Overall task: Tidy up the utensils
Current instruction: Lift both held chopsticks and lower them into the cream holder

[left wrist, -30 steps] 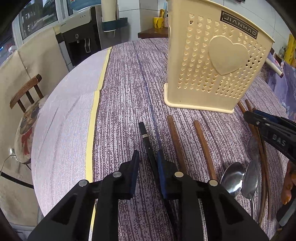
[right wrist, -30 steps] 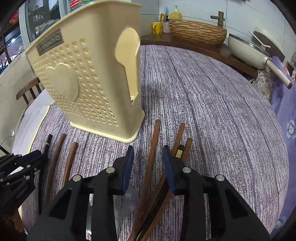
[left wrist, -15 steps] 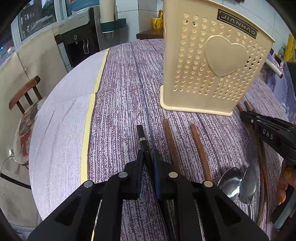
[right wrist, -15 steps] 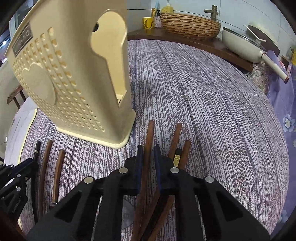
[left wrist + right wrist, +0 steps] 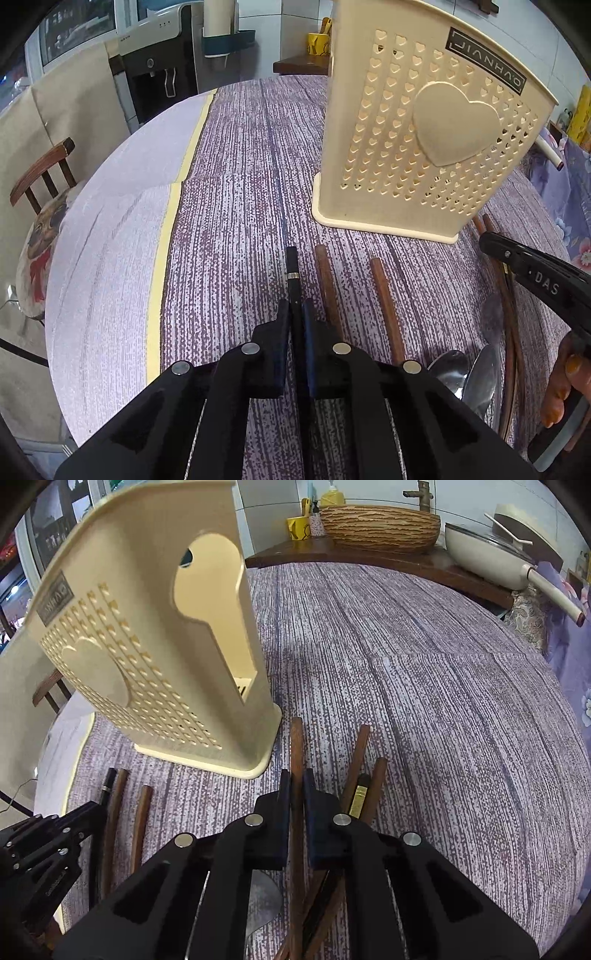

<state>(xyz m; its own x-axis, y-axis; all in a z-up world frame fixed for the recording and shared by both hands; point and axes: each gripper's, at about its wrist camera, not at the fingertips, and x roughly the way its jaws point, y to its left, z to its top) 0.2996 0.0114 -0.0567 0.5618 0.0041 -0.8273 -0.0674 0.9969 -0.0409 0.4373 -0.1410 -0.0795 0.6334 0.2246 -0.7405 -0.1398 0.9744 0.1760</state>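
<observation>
My left gripper (image 5: 295,308) is shut on a black chopstick (image 5: 292,267) with a metal band, lying on the purple tablecloth. To its right lie two brown chopsticks (image 5: 325,280) and metal spoons (image 5: 476,373). A cream utensil holder (image 5: 424,122) with heart holes stands behind them. In the right wrist view my right gripper (image 5: 296,779) is shut on a brown wooden chopstick (image 5: 296,738) that points toward the holder's (image 5: 147,635) base. More brown chopsticks (image 5: 360,753) lie crossed just right of it. The left gripper (image 5: 55,842) shows at the lower left.
The round table's edge (image 5: 110,229) curves at the left, with a wooden chair (image 5: 40,173) beyond it. A woven basket (image 5: 380,526), a white pan (image 5: 487,555) and a yellow mug (image 5: 299,528) stand on a counter behind the table. A person's fingers (image 5: 565,384) hold the right gripper.
Both grippers went from open to shut: the left closed on the black chopstick, the right on a brown chopstick. Each edged slightly forward.
</observation>
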